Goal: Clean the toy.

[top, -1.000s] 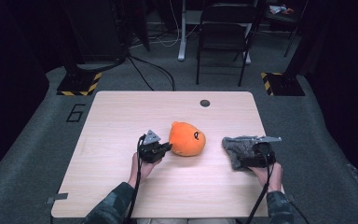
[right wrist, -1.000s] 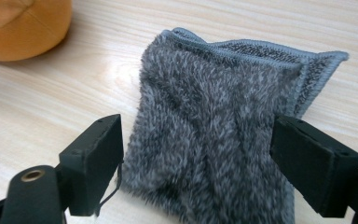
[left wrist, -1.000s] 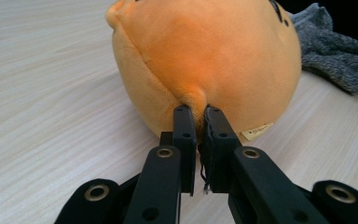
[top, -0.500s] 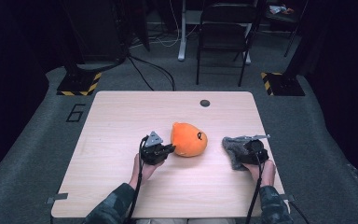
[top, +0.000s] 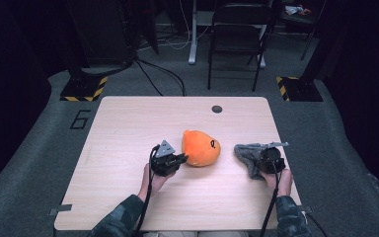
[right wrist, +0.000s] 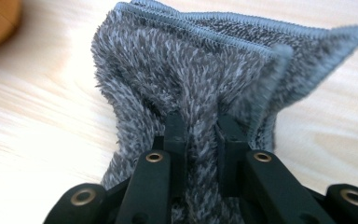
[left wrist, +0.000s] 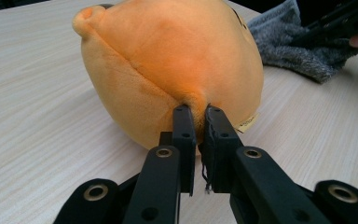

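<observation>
An orange plush toy [top: 201, 147] lies near the middle of the wooden table [top: 128, 123]. My left gripper [top: 180, 159] is at its near-left side, shut on a pinch of the orange plush toy [left wrist: 168, 60] fabric. A grey fuzzy cloth [top: 248, 154] lies folded at the right. My right gripper [top: 262, 157] has just been closing and is now shut on a fold of the grey cloth [right wrist: 191, 74], which bunches up between its jaws. In the left gripper view the grey cloth [left wrist: 289, 44] and the other gripper lie behind the plush.
A small dark round disc [top: 217, 108] sits near the table's far edge. A black chair [top: 237, 44] and cables stand on the floor beyond the table. Yellow-black floor markers [top: 81, 91] flank the far corners.
My right gripper moved left onto the grey cloth and its jaws closed on a fold. The left gripper and the plush stayed where they were.
</observation>
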The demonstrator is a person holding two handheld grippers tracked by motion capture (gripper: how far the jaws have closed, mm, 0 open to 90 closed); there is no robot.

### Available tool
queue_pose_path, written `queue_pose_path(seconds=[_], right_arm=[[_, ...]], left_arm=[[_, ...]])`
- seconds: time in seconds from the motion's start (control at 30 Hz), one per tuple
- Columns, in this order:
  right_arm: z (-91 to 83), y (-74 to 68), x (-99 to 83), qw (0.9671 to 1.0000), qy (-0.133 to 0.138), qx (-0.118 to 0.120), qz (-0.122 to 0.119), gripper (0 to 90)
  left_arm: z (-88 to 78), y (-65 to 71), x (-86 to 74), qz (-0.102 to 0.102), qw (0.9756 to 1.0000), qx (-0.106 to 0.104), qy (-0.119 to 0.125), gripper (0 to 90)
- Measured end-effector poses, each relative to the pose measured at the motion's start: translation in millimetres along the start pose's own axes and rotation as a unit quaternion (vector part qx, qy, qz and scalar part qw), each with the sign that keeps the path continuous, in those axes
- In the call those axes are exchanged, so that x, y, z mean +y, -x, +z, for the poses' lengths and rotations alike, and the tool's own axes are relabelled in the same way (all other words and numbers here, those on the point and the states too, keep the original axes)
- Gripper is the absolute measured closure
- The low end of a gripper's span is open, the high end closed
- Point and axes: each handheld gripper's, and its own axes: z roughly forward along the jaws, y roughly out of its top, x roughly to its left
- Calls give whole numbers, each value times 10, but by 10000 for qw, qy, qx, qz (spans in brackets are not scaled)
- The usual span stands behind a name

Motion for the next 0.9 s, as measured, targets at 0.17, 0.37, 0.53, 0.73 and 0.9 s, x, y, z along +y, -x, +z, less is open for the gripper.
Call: queue_pose_path(seconds=[0.17,0.37,0.53,0.73,0.9], right_arm=[[-202,-51,120,9991,387,143,14,781],[-369,-213,277,9961,762,387,-228,779],[-404,-461,389,9931,872,599,-510,777],[-447,-736,495,9896,928,834,-719,774],[-458,-931,605,9854,1008,981,-962,770]], left_arm=[[0,9,-5,8,10000,5,25,838],[-7,21,-19,84,10000,26,29,836],[-18,25,-20,141,9999,15,-19,834],[-10,33,-23,146,9999,45,35,834],[-7,39,-16,160,9998,52,62,833]])
